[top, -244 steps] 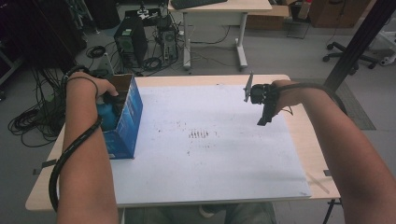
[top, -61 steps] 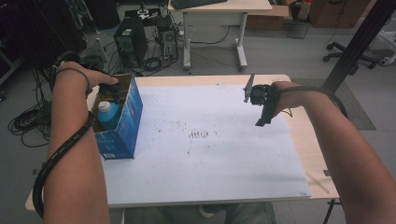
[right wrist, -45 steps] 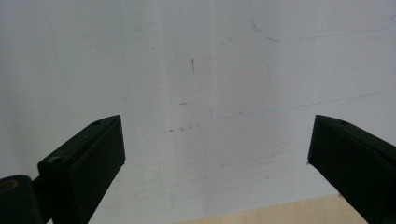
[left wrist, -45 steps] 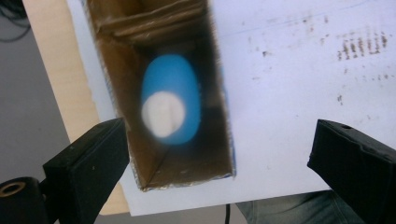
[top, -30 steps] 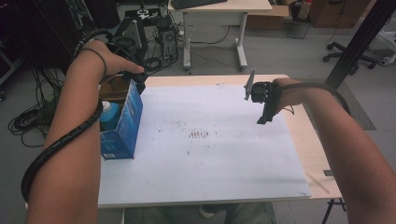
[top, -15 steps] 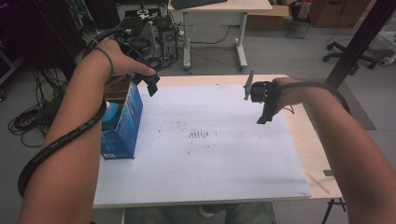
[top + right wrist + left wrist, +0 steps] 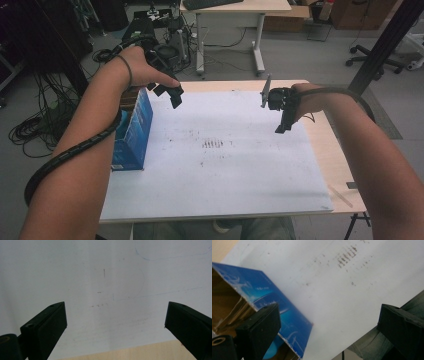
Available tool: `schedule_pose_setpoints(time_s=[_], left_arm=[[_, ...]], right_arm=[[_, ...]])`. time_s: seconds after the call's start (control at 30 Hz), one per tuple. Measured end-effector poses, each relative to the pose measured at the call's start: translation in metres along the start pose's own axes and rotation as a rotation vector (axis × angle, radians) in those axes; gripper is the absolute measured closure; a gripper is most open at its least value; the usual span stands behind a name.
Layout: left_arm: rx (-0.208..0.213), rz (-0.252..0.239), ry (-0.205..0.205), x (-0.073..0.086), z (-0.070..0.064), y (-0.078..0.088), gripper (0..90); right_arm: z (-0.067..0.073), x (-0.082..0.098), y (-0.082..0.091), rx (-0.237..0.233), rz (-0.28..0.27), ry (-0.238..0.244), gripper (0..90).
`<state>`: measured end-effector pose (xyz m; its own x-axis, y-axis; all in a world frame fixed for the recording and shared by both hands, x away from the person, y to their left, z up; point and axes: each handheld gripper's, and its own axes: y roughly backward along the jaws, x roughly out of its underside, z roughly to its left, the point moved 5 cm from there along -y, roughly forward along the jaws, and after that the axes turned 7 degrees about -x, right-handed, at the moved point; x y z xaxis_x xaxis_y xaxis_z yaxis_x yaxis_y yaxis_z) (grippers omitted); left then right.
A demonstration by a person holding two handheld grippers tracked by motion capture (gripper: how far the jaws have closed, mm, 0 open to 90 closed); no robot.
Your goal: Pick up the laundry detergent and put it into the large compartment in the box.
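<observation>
Left gripper point(image 7: 172, 95) raised above blue box point(image 7: 131, 131), jaws spread, empty — likely poised to reach in or clear it. Box stands open-topped at white sheet's point(image 7: 225, 170) left edge. Right gripper point(image 7: 281, 120) hovers near right edge, jaws wide — idle, clear of work.

L gripper point(image 7: 172, 95) hangs above white sheet point(image 7: 225, 175), just right of blue box point(image 7: 132, 132); R gripper point(image 7: 281, 117) well apart.

I see bare forearms, a dark band on my left wrist point(image 7: 126, 70), ribbed black cable point(image 7: 75, 150) trailing each black claw, faded jeans point(image 7: 260, 229) below
</observation>
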<state>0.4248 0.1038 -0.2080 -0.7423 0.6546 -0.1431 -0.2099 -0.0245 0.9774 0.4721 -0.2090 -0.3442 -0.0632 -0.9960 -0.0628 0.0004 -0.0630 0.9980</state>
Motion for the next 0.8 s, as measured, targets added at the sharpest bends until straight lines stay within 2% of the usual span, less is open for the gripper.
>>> schedule_pose_setpoints(time_s=[0.13, 0.3, 0.8], left_arm=[[0.013, 0.002, -0.051, -0.003, -0.01, -0.001, 5.2], [0.019, -0.004, -0.082, -0.006, -0.018, -0.003, 4.9], [0.05, 0.001, -0.213, -0.015, -0.05, -0.007, 4.9]], right_arm=[[0.0, 0.0, 0.0, -0.001, 0.001, 0.001, 3.7], [0.002, -0.001, -0.001, -0.003, 0.004, 0.007, 3.7], [0.004, -0.002, -0.001, -0.002, 0.004, 0.022, 3.7]])
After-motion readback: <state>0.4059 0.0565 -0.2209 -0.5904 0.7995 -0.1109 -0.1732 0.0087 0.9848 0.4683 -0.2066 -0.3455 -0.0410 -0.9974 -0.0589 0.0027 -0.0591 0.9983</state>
